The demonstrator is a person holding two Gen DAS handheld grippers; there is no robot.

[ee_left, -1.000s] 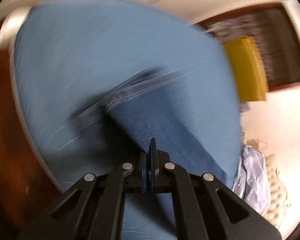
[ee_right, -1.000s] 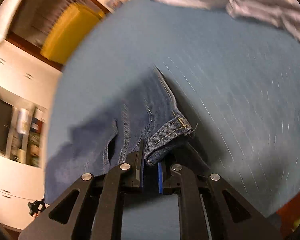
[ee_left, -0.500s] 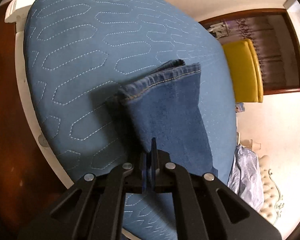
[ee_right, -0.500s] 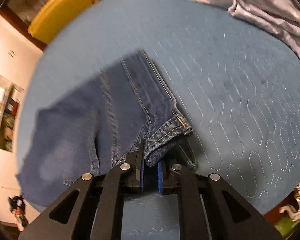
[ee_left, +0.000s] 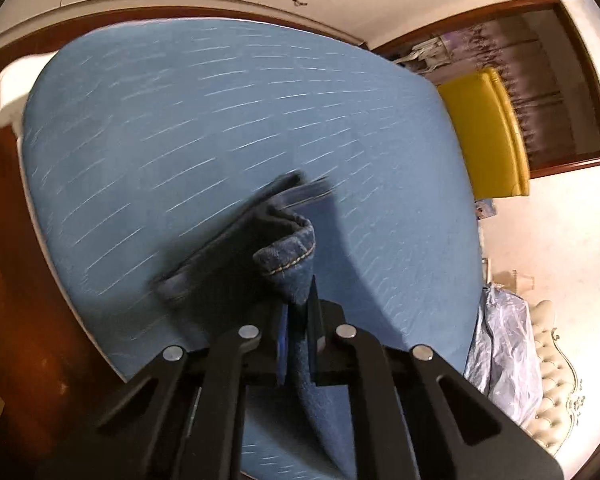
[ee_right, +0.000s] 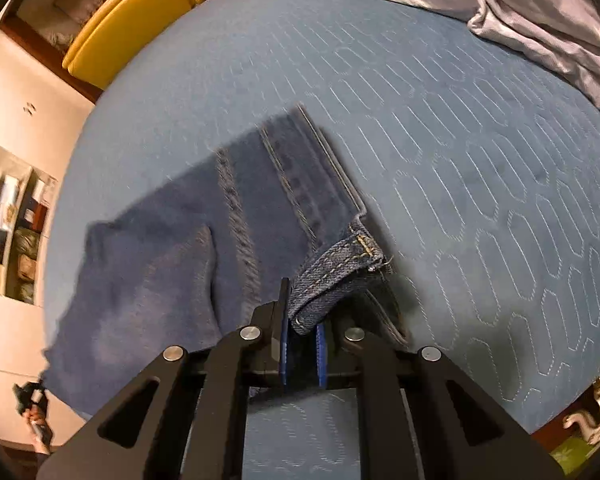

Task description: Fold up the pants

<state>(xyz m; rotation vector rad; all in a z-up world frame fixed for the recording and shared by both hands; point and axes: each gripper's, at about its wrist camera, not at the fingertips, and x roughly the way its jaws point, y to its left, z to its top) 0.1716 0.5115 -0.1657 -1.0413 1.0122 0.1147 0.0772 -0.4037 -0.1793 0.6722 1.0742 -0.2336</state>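
Left gripper [ee_left: 298, 316] clamping the hem of the jeans [ee_left: 288, 252], now lifting it off the bed [ee_left: 180, 120]; half a second back the leg was lying flat, now bunching into a dark hanging fold, view blurring. Right gripper [ee_right: 303, 320] clamping the waistband corner, same bite as before. Jeans [ee_right: 204, 236] spreading left over the quilted cover [ee_right: 460, 160], more of the leg showing than a second ago. Grey blanket [ee_right: 520, 8] lying at far edge.
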